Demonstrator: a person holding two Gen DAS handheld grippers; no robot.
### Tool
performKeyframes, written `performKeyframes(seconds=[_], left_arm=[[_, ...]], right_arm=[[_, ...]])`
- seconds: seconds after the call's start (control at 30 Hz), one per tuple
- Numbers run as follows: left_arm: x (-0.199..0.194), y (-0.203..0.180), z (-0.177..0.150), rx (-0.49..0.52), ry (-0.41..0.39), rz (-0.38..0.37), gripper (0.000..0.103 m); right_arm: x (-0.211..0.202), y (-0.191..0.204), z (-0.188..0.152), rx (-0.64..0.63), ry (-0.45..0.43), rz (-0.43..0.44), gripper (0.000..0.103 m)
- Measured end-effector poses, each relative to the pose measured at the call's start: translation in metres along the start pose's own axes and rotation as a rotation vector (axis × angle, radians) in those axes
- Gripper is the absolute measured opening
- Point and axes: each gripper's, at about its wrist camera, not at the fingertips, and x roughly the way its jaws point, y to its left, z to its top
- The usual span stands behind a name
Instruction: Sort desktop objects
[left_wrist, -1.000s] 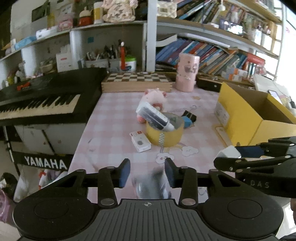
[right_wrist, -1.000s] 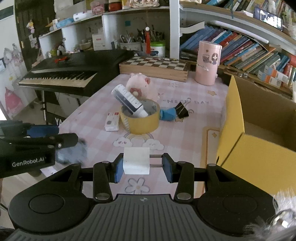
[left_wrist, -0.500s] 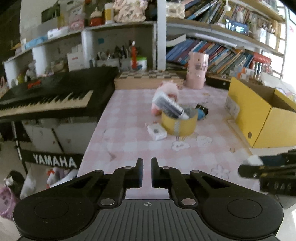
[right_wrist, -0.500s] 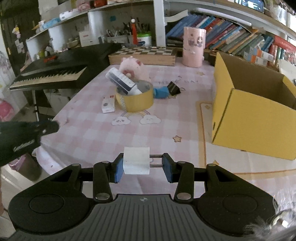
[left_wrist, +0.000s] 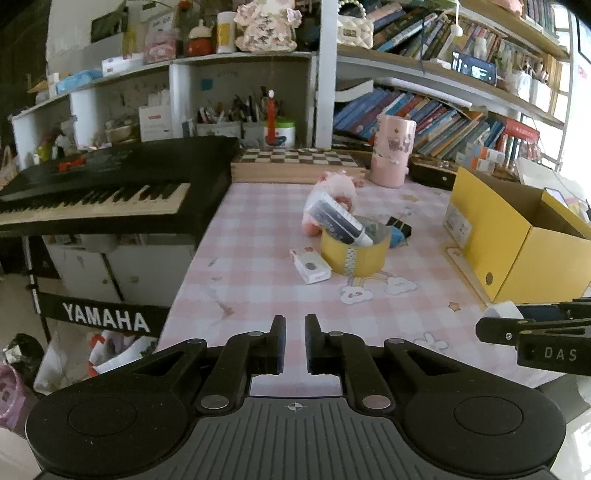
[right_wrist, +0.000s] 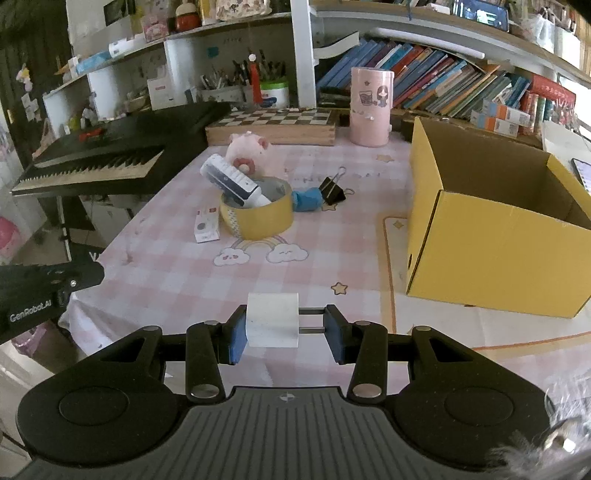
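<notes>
My right gripper (right_wrist: 282, 332) is shut on a white plug adapter (right_wrist: 272, 319), with the prongs against the right pad, held above the table's front edge. It also shows in the left wrist view (left_wrist: 502, 312). My left gripper (left_wrist: 294, 341) is shut and empty over the table's front edge. On the pink checked tablecloth (right_wrist: 177, 266) stand a yellow tape roll (right_wrist: 256, 214) with a white and dark device (right_wrist: 232, 181) leaning in it, a small white box (right_wrist: 206, 225), a pink plush pig (right_wrist: 245, 151), a blue item (right_wrist: 306, 199) and a black binder clip (right_wrist: 332, 188).
An open yellow cardboard box (right_wrist: 495, 218) stands at the right. A Yamaha keyboard (left_wrist: 96, 192) lies left of the table. A chessboard box (right_wrist: 273, 125) and a pink cylinder (right_wrist: 371, 107) stand at the back, before shelves of books.
Both grippers have drawn back from the table. The left gripper, open around a blurred grey thing a second ago, is now shut and empty. The right still holds the adapter.
</notes>
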Motion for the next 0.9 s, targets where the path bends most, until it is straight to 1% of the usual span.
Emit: performKeyframes(seconds=[0.2,0.3,0.37,0.5,0.63,0.67,0.73,0.9], left_arm=[[-0.022,0.02,-0.012,-0.045,-0.012,0.044,0.012],[-0.035,0.03,-0.022,-0.075,-0.011,0.063,0.016],[-0.043,0.035,-0.031,-0.093,-0.005,0.067,0.021],[-0.051,0.043,-0.051,-0.131,0.032,0.064,0.026],[-0.057,0.046,-0.067,-0.166,0.076,0.074,0.027],[-0.06,0.047,-0.07,-0.177,0.08,0.079,0.029],[-0.064,0.048,-0.077,-0.204,0.09,0.1,0.034],[-0.074,0.04,-0.094,-0.265,0.12,0.16,0.035]], right_arm=[[-0.008,0.014,-0.005,-0.011,0.002,0.018,0.04],[-0.014,0.025,-0.009,-0.018,0.001,0.031,0.04],[-0.02,0.033,-0.014,-0.029,0.001,0.036,0.04],[-0.031,0.043,-0.026,-0.048,0.011,0.026,0.04],[-0.038,0.047,-0.039,-0.055,0.055,0.018,0.04],[-0.039,0.047,-0.041,-0.058,0.067,0.02,0.04],[-0.039,0.047,-0.046,-0.072,0.091,0.027,0.04],[-0.04,0.041,-0.056,-0.117,0.122,0.071,0.04]])
